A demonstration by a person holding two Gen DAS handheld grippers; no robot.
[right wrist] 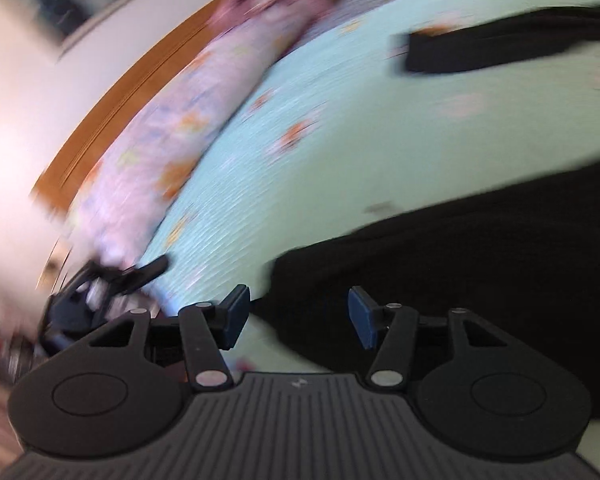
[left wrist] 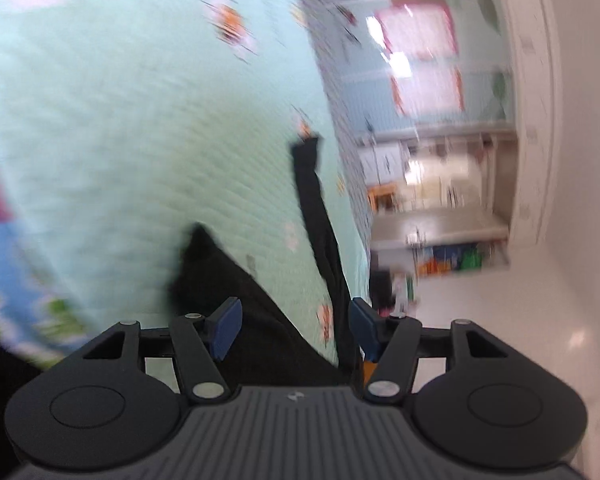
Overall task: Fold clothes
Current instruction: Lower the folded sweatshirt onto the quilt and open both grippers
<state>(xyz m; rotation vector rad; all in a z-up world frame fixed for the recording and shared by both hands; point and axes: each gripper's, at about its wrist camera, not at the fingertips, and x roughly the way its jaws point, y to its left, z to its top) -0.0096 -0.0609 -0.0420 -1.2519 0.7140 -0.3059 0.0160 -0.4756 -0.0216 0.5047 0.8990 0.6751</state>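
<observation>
Both your grippers, left gripper (left wrist: 294, 330) and right gripper (right wrist: 298, 318), stand open, holding nothing. Black garment (right wrist: 480, 272) lies near on the mint bedspread (right wrist: 340, 160): soft, light, limp; pinch its near hem corners.

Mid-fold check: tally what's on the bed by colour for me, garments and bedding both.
Black garment: 1
Mint-green printed bedspread: 1
Pink-lilac printed pillow: 1
Total: 3

Black garment (right wrist: 480, 272): matt soft cloth, I note. Bedspread (left wrist: 140, 140): ribbed pale-green fabric. Headboard (right wrist: 112, 108): smooth wood. Floor (left wrist: 520, 320): glossy.
</observation>
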